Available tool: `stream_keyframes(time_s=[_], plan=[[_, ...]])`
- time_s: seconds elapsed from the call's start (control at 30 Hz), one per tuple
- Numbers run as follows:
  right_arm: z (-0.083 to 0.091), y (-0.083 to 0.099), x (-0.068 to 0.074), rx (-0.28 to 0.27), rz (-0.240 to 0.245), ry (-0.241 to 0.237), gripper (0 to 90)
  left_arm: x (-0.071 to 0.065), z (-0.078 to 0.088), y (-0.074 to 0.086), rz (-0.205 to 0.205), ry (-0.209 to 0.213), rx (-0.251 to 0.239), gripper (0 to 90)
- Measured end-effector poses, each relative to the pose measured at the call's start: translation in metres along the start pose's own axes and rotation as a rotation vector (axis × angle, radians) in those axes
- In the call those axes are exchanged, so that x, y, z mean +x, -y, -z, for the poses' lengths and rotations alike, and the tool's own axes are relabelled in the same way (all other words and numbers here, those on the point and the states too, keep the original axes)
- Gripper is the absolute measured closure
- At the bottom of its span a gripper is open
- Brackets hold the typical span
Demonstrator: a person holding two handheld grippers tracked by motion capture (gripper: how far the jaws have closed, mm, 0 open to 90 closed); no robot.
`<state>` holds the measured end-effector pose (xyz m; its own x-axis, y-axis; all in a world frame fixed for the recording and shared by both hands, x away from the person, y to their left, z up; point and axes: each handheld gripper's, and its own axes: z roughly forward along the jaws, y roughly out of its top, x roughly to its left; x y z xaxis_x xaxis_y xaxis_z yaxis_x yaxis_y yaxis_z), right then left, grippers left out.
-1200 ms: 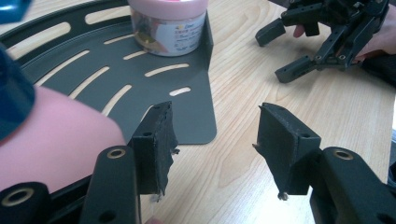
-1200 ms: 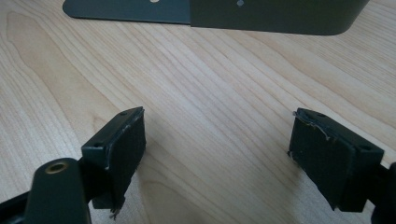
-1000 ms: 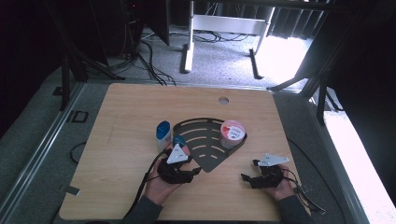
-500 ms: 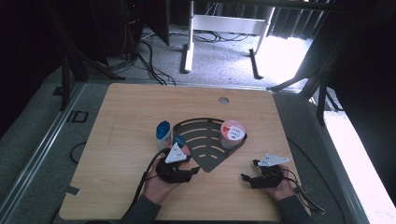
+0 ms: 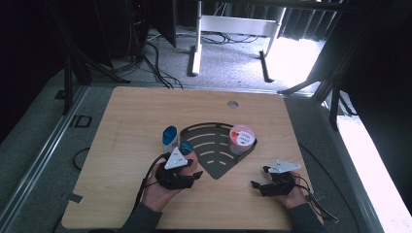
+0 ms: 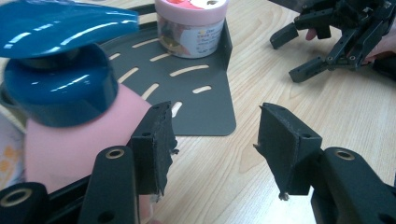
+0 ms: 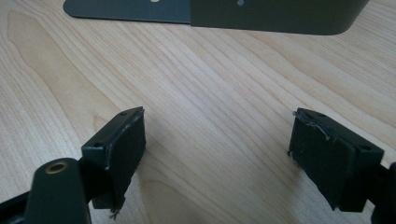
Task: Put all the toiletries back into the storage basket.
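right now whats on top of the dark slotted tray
A pink-lidded tub stands at the dark slotted tray's far right corner, against its raised rim. The rest shows bare slots. The left tool covers the tray's near-left edge.

- Two blue-capped pump bottles (image 5: 170,137) by the tray's left edge
- One pink-lidded jar (image 5: 241,138) in the tray's right corner
- One dark slotted tray (image 5: 214,160)
- Two grippers

The left gripper (image 5: 187,158) is held low at the near left, jaws parted with nothing pressed between the pads. The right gripper (image 5: 257,184) is rested low at the near right, jaws spread wide and empty, pointed leftward; both forearms are extended from the bottom edge.
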<state>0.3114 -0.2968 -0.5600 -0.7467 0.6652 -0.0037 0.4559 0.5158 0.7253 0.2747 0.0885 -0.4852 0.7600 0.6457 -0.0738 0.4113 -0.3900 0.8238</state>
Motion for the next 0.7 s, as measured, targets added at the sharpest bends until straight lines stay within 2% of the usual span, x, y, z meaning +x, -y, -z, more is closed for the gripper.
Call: stream_keyframes(time_s=[0.33,0.5,0.6,0.7], plan=[[0.000,0.000,0.000,0.000,0.000,-0.001,18.3,0.004,0.012,0.001,0.011,-0.059,-0.017,40.9],[0.001,0.001,0.000,0.000,-0.001,0.000,18.2,0.008,0.020,0.005,0.024,-0.110,-0.028,37.5],[0.001,0.001,0.000,0.000,-0.001,0.000,18.2,0.012,0.021,0.005,0.040,-0.128,-0.038,35.5],[0.001,0.001,0.000,0.001,-0.001,0.000,18.2,0.016,0.020,0.004,0.034,-0.145,-0.031,34.9]])
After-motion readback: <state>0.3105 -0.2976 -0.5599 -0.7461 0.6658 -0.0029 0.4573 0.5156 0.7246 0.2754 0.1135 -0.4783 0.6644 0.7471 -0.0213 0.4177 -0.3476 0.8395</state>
